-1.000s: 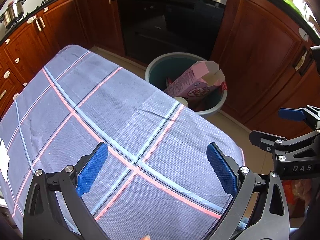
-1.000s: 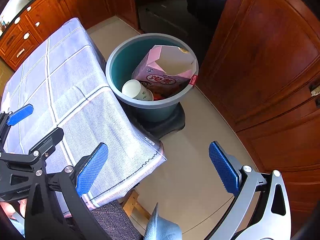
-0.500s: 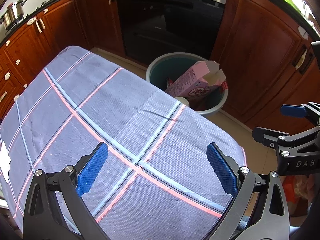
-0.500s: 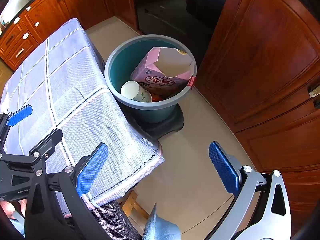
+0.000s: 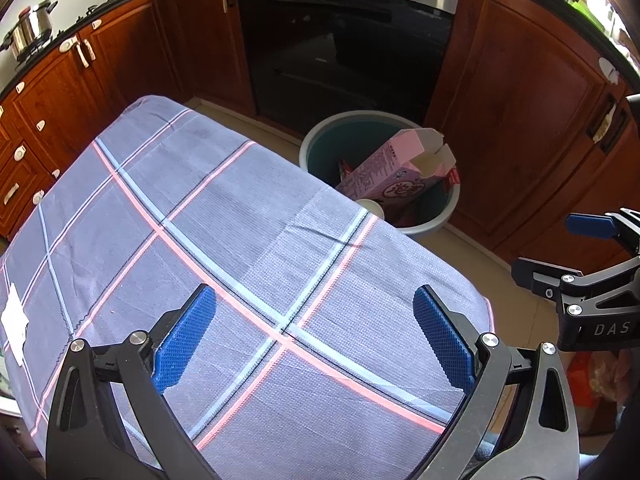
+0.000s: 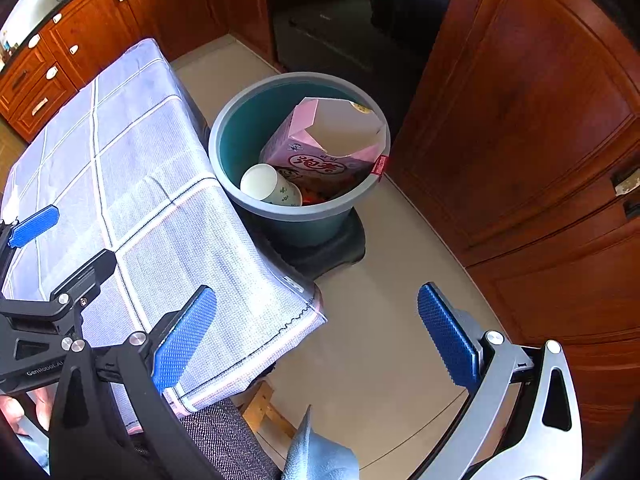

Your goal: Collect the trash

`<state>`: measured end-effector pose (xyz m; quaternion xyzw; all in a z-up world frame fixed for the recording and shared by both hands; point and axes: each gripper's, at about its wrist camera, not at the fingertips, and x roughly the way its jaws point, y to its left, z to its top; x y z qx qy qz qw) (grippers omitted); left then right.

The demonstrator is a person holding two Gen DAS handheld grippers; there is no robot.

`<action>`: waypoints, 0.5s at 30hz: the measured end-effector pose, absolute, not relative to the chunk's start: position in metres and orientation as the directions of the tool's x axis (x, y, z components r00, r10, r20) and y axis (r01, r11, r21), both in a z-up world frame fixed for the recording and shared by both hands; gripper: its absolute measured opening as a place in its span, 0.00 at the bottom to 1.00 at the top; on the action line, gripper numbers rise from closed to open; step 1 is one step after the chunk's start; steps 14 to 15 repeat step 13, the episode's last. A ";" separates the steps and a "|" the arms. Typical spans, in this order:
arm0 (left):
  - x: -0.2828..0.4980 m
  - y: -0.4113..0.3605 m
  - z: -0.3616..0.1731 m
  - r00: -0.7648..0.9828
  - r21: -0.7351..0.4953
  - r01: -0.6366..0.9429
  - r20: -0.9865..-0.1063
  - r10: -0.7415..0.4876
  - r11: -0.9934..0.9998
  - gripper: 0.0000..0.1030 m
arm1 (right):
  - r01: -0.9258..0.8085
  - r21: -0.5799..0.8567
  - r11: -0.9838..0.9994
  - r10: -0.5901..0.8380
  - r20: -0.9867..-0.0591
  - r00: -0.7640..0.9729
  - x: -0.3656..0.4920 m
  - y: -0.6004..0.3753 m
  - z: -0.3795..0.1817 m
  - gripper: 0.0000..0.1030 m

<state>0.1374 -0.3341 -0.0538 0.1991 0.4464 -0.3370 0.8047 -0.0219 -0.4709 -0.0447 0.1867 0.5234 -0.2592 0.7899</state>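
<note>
Your bin (image 6: 296, 208) sits on the floor just past the far corner of the table (image 5: 224, 216), close enough that trash needs only a short carry from the cloth. In it a pink carton (image 6: 320, 148) stands tilted, open end up, against the far rim, with a white paper cup (image 6: 268, 184) on its side beside it, so most of the collecting looks done. One white scrap (image 5: 14, 320) lies at the table's left edge, probably the last piece. You hold the left gripper (image 5: 316, 340) above the near part of the table, jaws wide, nothing between them, tilted down toward the cloth. The right gripper (image 6: 316, 344) hangs off the table's near right corner over bare floor, jaws wide and empty too, aimed toward the bin. A hand (image 6: 16, 412) shows under the left tool in the right view.
</note>
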 end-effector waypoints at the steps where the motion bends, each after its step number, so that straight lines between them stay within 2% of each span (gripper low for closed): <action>1: 0.137 -0.334 -0.054 0.374 0.019 0.720 -0.853 -0.364 0.693 0.96 | 0.605 0.023 0.796 -0.214 -0.924 0.317 -0.022 -0.471 -0.045 0.94; 15: 0.137 -0.335 -0.059 0.370 0.030 0.718 -0.863 -0.345 0.696 0.96 | 0.609 0.022 0.793 -0.213 -0.926 0.310 -0.027 -0.470 -0.048 0.94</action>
